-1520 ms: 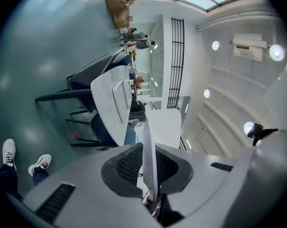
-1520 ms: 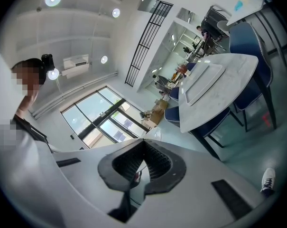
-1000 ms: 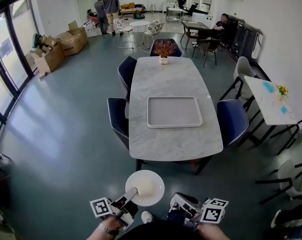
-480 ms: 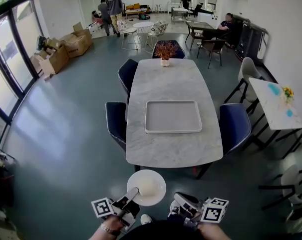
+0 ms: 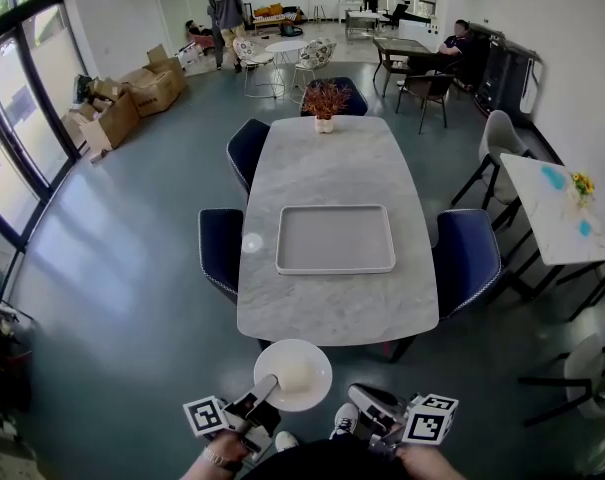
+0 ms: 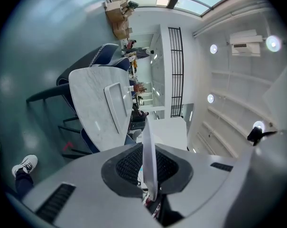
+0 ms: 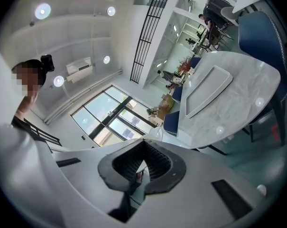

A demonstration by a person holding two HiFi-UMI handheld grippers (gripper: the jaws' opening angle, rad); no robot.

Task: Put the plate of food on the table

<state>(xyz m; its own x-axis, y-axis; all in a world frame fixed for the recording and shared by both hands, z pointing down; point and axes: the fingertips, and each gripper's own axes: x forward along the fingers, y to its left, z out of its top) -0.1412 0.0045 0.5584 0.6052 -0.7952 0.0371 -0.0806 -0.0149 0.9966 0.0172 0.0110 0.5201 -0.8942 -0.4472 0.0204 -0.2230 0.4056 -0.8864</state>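
- Left tool (image 5: 267, 383) is clenched on the near rim of the white plate (image 5: 318, 364) – in the left gripper view the rim stands edge-on, pinched between the two black pads (image 6: 129, 167).
- A pale mound of food (image 5: 291, 373) sits on the plate, roughly in the middle.
- The plate is held up over the blue-grey floor (image 5: 132, 298), just short of the near end of the marble counter (image 5: 332, 303) – not on it yet.
- Right tool (image 5: 362, 401) hangs beside the plate, apart from it; its jaws are closed together with nothing in them (the right gripper view shows the pads (image 7: 157, 167) meeting on empty air).
- On the counter, a pale rectangular tray (image 5: 335, 239) lies near the middle, lined up with the counter's length.
- At the far end stands a small white pot with a reddish dried plant (image 5: 325, 100).
- Dark blue chairs (image 5: 221, 253) flank the counter on both sides.
- Cardboard boxes (image 5: 132, 93) are piled by the windows at far left.
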